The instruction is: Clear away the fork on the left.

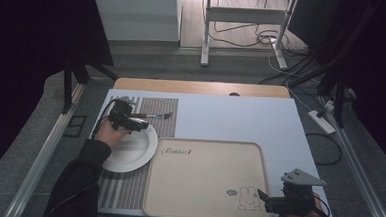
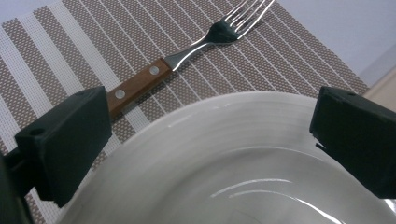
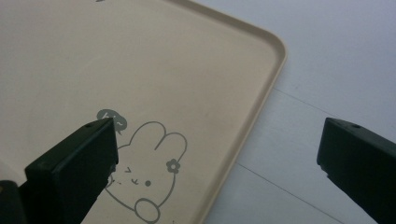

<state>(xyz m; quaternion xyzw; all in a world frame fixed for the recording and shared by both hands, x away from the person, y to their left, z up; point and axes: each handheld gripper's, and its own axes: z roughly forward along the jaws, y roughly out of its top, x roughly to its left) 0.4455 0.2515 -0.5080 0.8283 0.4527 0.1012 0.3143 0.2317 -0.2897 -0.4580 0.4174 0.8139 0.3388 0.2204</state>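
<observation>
From high up, the left tool (image 1: pixel 130 124) hangs over the far rim of the white plate (image 1: pixel 133 153); the fork (image 1: pixel 153 117) lies just behind the plate.

The left tool's camera shows its jaws wide open, holding nothing.

The right tool (image 3: pixel 215 154) waits open too, at the rabbit tray (image 3: pixel 140 70) beside the plate. Nothing looks picked up yet.

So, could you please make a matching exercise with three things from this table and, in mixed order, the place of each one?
Things:
1. wooden-handled metal fork
2. round white plate
3. beige rectangular tray with a rabbit drawing

Places:
A. under the open left gripper
B. on the striped placemat, beyond the plate
C. beside the open right gripper

Pairs: 1-B, 2-A, 3-C
</observation>
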